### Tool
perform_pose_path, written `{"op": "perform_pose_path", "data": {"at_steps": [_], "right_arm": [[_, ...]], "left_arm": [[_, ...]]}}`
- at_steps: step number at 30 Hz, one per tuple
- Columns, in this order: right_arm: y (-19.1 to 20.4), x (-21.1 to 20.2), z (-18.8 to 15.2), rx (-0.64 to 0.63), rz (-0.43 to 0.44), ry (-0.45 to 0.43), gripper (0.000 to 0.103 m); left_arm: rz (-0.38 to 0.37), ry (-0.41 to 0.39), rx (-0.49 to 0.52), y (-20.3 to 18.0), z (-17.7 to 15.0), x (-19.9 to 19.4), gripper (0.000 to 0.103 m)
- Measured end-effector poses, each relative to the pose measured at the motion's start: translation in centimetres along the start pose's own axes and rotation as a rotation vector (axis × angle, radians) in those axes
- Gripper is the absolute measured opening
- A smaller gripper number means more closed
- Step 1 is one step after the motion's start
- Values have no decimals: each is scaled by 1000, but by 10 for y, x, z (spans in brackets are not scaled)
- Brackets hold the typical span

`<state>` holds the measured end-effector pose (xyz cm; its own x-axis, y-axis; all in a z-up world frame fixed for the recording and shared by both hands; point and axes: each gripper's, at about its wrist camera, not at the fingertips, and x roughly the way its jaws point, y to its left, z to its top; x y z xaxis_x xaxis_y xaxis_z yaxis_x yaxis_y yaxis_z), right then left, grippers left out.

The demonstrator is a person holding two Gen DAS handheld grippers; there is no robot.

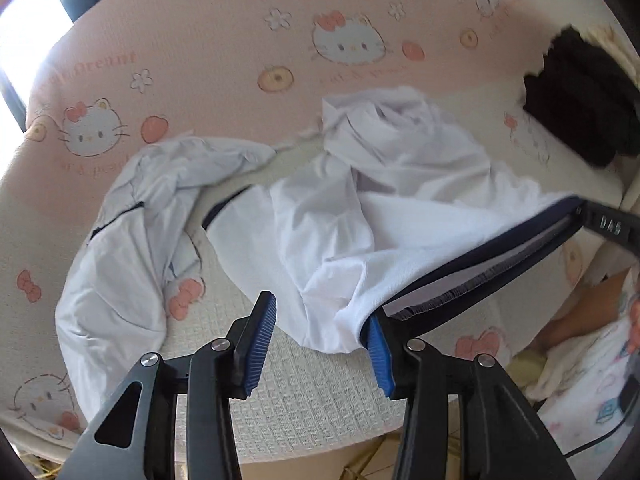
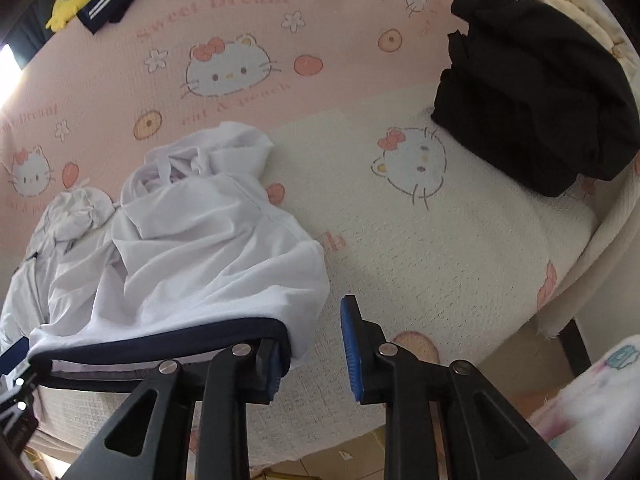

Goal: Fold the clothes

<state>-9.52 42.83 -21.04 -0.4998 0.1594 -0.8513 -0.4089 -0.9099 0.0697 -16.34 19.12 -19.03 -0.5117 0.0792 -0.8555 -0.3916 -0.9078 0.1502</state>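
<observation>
Gaping apart, both tongs, left (image 1: 322, 344) and right (image 2: 310, 354), touch the white garment's (image 1: 400, 216) navy hem (image 2: 160, 330) ungripped.

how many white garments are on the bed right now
2. The navy-hemmed garment sprawls mid-bed, reaching the near edge. The crumpled garment lies just left of it. Others could be hidden under their folds.

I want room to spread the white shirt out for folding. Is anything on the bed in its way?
Yes: a pale garment lies against the white shirt, on its left. Black clothes sit apart, far right, bare sheet between.
</observation>
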Motion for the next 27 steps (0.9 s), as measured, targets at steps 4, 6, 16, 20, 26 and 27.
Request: {"op": "perform_pose_path", "data": {"at_steps": [4,6,16,20,26,27], "right_arm": [[-2,5,-2,20,23,19,22],[-5,8,-2,35,44,34,23],[-8,23,-10,73,170,180,51],[-4,3,-10,65,253,156,76],[4,-20,-10,47,332,113,76],[5,-21,-11,57,349,112,76]], "left_arm": [[2,-6,40,-9,-7,10,40],[9,-16,61,-12,-8,10,40],[-156,-41,95,-18,-15,-16,43],[-271,-40,28,-7,-17,-30,62],[-261,-78,-66,20,-18,-44,70],[-260,-78,-82,24,-18,-44,70]]}}
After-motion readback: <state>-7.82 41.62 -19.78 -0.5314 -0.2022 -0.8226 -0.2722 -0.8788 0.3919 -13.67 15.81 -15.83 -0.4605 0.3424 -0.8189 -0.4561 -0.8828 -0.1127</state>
